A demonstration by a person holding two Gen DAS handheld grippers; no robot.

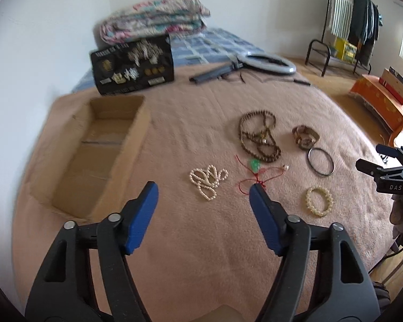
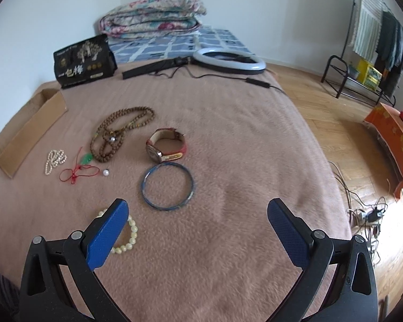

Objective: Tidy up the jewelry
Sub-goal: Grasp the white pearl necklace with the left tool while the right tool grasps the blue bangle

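We have not yet begun: both our left gripper [image 1: 203, 187] and right gripper [image 2: 198, 206] hover with jaws apart and empty, the cardboard box [image 1: 121, 158] holds nothing, and every piece of jewelry [image 1: 259, 136] lies on the blanket [image 1: 201, 241].

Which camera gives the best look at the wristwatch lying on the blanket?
The right wrist view. There the wristwatch sits near the middle, sharp enough to show its face and red strap. In the left wrist view the wristwatch lies farther off toward the right, smaller and blurred, so it reads only as a brownish coil beside the brown bead necklace.
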